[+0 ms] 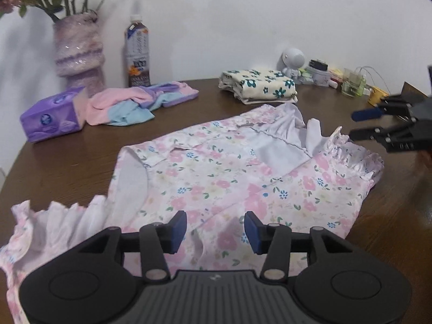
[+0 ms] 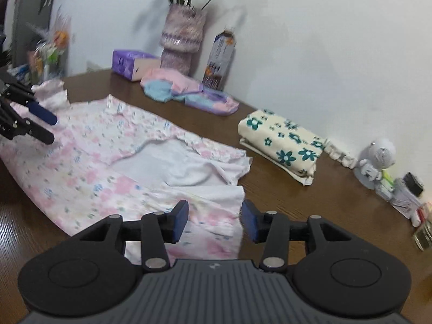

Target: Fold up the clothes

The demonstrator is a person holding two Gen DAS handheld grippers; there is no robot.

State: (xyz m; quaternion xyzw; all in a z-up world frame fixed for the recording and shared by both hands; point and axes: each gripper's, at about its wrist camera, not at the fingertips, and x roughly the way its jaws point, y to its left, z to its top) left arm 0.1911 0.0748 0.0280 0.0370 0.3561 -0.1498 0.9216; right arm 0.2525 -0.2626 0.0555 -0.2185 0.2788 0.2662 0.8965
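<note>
- A thin pink floral cotton garment with ruffled sleeve edges [image 1: 216, 178] lies spread across the middle of the dark brown wooden table [image 1: 67, 162], filling the centre of both views; part of it is turned back to show its plain white inner side.
- The left gripper [image 1: 215, 228] hovers low over the near hem at the bottom centre of its own view, its blue-padded jaws apart with nothing between them.
- The right gripper [image 2: 215, 220] sits at the bottom centre of its view over the garment's other end, jaws likewise apart and empty; one pad is just beside the cloth's edge, though blur makes it hard to say whether it touches.
- In the upper part of the left view, a folded cream cloth with teal flowers [image 1: 257, 86] rests near the wall, and a loose pink, blue and purple garment [image 1: 135, 102] lies beside a purple tissue pack [image 1: 51, 118].
- The fabric looks light, soft and limp, so it will likely sag and crease when lifted and slide easily on the smooth wood.
- A fair hold would be a pinch on a hem corner or the seam by a ruffled sleeve, one gripper at each end, keeping the cloth taut.
</note>
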